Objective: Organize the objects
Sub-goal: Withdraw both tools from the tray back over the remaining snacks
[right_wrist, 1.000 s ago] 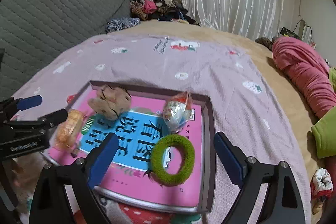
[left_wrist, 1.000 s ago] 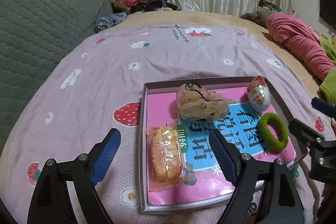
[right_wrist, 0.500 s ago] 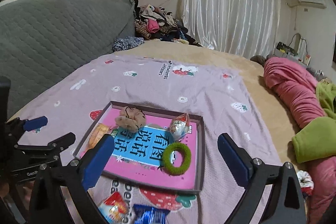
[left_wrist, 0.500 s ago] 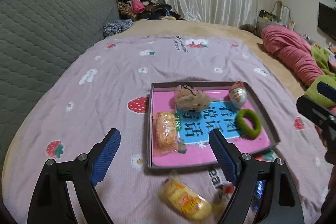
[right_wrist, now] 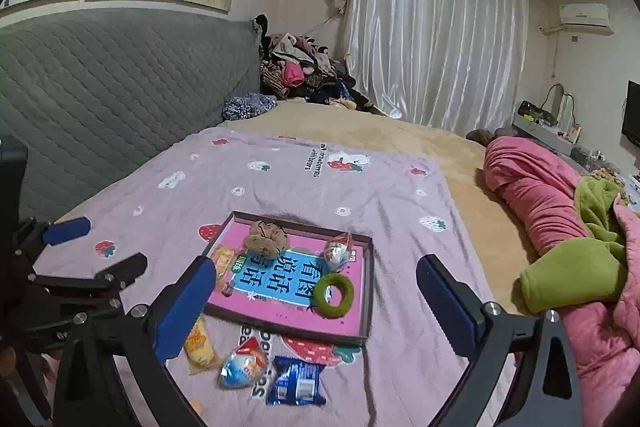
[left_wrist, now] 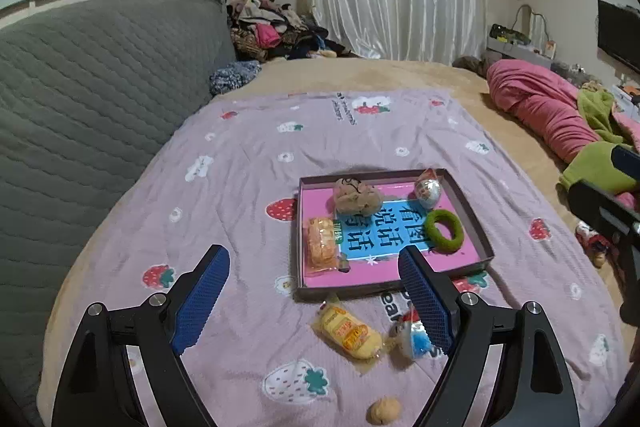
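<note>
A shallow pink-lined box (left_wrist: pixel 472 215) (right_wrist: pixel 366 303) lies on the lilac strawberry blanket. In it are a beige scrunchie (left_wrist: pixel 356 195) (right_wrist: pixel 267 238), a green hair ring (left_wrist: pixel 444 230) (right_wrist: pixel 334 295), a foil egg toy (left_wrist: pixel 429 187) (right_wrist: pixel 338 251) and an orange snack pack (left_wrist: pixel 321 243) (right_wrist: pixel 222 259). In front of the box lie a yellow snack pack (left_wrist: pixel 347 331) (right_wrist: pixel 199 345), a second egg toy (left_wrist: pixel 410 339) (right_wrist: pixel 242 367), a blue packet (right_wrist: pixel 297 381) and a walnut (left_wrist: pixel 384 411). My left gripper (left_wrist: pixel 314 301) and right gripper (right_wrist: pixel 316 311) are open, empty and raised above the blanket.
A grey quilted headboard (left_wrist: pixel 80 99) runs along the left. A clothes pile (left_wrist: pixel 276 35) sits at the far corner. Pink and green bedding (right_wrist: pixel 560 227) is heaped on the right. The lilac blanket (left_wrist: pixel 224 195) spreads left of the box.
Both grippers have pulled back and up from the box, so it looks smaller. The loose items in front of the box have come into view. Both stay open.
</note>
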{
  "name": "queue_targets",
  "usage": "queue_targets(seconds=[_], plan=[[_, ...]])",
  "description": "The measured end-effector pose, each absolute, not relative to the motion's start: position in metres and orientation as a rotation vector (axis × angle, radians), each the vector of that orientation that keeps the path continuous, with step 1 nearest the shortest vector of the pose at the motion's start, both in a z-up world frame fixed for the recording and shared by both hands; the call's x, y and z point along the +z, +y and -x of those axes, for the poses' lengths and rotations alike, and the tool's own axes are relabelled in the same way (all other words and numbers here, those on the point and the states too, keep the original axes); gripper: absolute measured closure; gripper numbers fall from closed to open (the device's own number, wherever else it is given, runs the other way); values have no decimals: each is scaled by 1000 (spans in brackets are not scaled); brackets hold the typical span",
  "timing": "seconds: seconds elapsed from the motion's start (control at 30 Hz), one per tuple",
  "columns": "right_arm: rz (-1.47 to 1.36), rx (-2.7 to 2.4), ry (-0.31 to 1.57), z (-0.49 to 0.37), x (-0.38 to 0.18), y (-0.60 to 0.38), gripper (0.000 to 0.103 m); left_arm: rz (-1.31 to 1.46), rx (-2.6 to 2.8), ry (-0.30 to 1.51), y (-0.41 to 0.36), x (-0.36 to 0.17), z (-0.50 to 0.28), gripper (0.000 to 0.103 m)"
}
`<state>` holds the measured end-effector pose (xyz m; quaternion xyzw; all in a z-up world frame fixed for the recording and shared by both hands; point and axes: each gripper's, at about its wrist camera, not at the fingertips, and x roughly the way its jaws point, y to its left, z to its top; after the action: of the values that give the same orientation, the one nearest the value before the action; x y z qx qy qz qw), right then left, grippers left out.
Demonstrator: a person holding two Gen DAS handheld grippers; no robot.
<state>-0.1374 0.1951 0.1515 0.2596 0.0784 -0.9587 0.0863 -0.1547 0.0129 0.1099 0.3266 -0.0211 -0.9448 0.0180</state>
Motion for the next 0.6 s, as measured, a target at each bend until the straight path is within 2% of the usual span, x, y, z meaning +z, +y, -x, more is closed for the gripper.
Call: queue_targets(seconds=[0.23,0.6], plan=[[-750,-2868,224,104,167,202,1,-992,-2933,-77,14,129,118,16],[-754,-2871,217,68,170,212,1,-1006,-2932,-134,23,128,72,16]])
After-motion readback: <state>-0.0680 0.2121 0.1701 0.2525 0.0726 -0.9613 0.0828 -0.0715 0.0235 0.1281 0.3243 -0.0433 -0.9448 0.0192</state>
